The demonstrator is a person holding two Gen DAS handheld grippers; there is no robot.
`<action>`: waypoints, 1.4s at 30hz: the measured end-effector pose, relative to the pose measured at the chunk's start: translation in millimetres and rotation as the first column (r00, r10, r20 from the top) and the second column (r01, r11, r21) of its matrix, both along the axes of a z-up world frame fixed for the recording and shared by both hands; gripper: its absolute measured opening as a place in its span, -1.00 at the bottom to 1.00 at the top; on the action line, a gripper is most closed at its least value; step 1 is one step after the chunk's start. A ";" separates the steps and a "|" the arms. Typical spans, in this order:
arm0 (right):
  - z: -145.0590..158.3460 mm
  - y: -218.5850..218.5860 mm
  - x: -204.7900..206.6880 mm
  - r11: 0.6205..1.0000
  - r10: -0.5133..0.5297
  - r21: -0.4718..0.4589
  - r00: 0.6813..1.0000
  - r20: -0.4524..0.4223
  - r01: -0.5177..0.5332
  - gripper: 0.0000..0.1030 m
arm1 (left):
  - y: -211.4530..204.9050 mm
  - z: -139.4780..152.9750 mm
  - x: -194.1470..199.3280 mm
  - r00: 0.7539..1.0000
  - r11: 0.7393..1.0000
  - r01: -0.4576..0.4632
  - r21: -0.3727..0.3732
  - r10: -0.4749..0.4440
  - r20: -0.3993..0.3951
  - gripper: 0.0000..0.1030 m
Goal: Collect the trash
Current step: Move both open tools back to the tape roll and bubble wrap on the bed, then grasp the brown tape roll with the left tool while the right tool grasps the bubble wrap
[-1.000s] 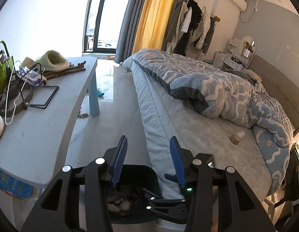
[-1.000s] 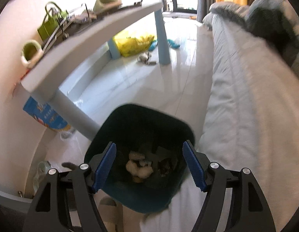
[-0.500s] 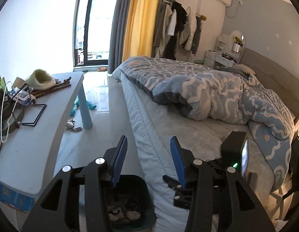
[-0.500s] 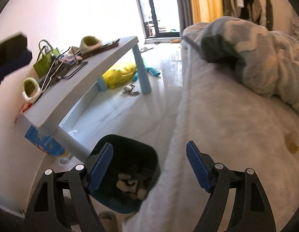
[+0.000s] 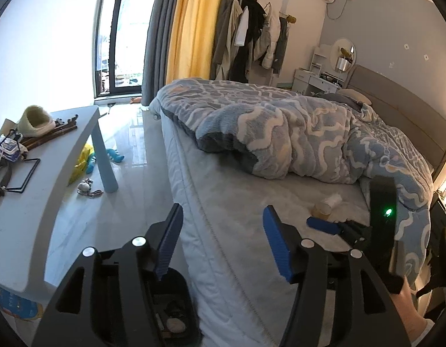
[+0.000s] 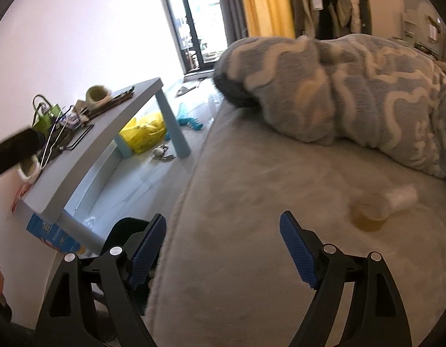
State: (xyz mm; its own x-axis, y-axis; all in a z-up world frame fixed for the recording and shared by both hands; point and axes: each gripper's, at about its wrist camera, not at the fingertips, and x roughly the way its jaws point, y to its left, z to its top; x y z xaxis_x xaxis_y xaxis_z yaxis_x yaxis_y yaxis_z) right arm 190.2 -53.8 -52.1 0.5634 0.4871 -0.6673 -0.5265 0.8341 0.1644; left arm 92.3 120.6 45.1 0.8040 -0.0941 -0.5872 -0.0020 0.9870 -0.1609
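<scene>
A small clear bottle (image 6: 376,208) with a yellowish bottom and a white cap lies on its side on the bed sheet (image 6: 252,202), ahead and to the right of my right gripper (image 6: 223,250). That gripper's jaws are opening with nothing between them. My left gripper (image 5: 223,244) hovers over the bed's edge, its jaws also opening on nothing. The dark bin (image 5: 176,315) with trash in it stands on the floor against the bed, under the left finger. In the left wrist view the bottle (image 5: 327,206) lies just beyond one blue finger (image 5: 321,225) of the right gripper.
A rumpled blue patterned quilt (image 5: 295,133) covers the far half of the bed. A grey table (image 5: 29,202) at left carries a slipper, hangers and a green bag (image 6: 46,118). A yellow bag (image 6: 145,133), a blue toy and keys lie on the floor near the table leg.
Both views have swung away from the bin toward the bed. The bin has slid to the lower left, the bottle has come closer, and both pairs of jaws stand wider.
</scene>
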 end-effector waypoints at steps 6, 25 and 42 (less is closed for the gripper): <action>7.3 -29.6 13.7 0.999 -0.031 -0.024 0.999 0.028 0.032 0.70 | -22.1 -8.9 15.7 1.000 1.000 0.027 0.004 -0.027 -0.016 0.35; 9.0 -124.2 68.3 0.980 -0.166 -0.096 0.983 0.072 0.173 0.78 | -110.0 -43.5 69.1 0.984 0.986 0.164 0.007 -0.163 -0.071 0.71; -4.2 -185.7 129.3 0.970 -0.238 -0.053 0.971 -0.029 0.237 0.80 | -168.7 -95.8 128.4 0.954 0.968 0.252 -0.007 -0.249 -0.165 0.76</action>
